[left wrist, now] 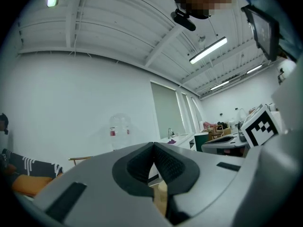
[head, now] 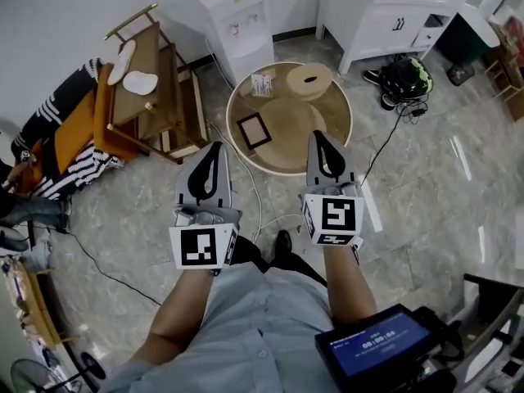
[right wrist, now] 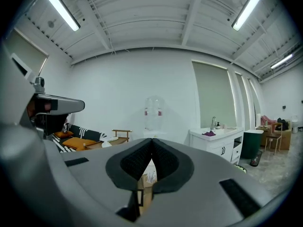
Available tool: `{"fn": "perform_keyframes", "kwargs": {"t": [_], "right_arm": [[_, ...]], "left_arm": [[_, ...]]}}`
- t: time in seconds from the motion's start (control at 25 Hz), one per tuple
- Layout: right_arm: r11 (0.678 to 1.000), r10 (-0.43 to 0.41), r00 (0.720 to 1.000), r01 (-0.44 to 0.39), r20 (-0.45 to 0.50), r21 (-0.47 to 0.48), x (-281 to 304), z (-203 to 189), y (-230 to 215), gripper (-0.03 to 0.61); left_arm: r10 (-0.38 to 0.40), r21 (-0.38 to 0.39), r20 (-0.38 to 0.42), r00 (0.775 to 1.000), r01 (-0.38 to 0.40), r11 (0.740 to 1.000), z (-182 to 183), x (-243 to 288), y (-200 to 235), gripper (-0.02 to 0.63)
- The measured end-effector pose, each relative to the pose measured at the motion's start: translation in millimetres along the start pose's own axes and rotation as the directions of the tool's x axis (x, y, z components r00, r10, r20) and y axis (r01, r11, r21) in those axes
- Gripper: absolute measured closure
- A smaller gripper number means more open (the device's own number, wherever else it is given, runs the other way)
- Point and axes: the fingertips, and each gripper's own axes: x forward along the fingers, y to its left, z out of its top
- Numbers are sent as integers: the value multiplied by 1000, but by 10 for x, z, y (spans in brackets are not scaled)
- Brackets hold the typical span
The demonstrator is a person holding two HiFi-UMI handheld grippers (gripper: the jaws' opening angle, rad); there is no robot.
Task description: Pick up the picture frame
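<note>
Shirt (head: pixel 246 326) and forearms fill the bottom of the head view, with a screen device (head: pixel 381 350) at lower right. Left tongs (head: pixel 215 147): closed, pads meeting at the tips, nothing between. Right tongs (head: pixel 320 136): also closed and empty. Both are held level, side by side, at the near edge of the round wooden surface (head: pixel 344 109). Picture frame (head: pixel 254 130), black, lies flat near the surface's left edge, untouched, just beyond the tong tips. Wooden disc (head: pixel 310 79) and small box (head: pixel 263 84) sit at the far edge.
</note>
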Motion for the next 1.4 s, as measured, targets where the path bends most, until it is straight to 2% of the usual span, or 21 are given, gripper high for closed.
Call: {"fn": "perform_keyframes", "kwargs": {"t": [0.28, 0.48, 0.72, 1.0, 1.4], "right_arm": [[997, 67, 998, -67, 13, -37, 463, 157, 244, 565], [995, 83, 997, -83, -9, -60, 946, 102, 448, 565], [993, 77, 995, -82, -66, -82, 1647, -52, 545, 565], [991, 85, 983, -99, -160, -87, 2358, -463, 677, 565], [988, 106, 939, -136, -328, -71, 2942, -1506, 844, 564]], "left_arm": [[89, -20, 19, 996, -88, 996, -18, 76, 486, 603], [107, -52, 14, 994, -106, 993, -242, 321, 900, 603], [121, -80, -19, 992, -122, 989, -561, 854, 1485, 603], [116, -125, -86, 990, -126, 984, -1093, 1325, 1971, 603], [95, -182, -223, 970, -137, 974, -2108, 1681, 2290, 603]]}}
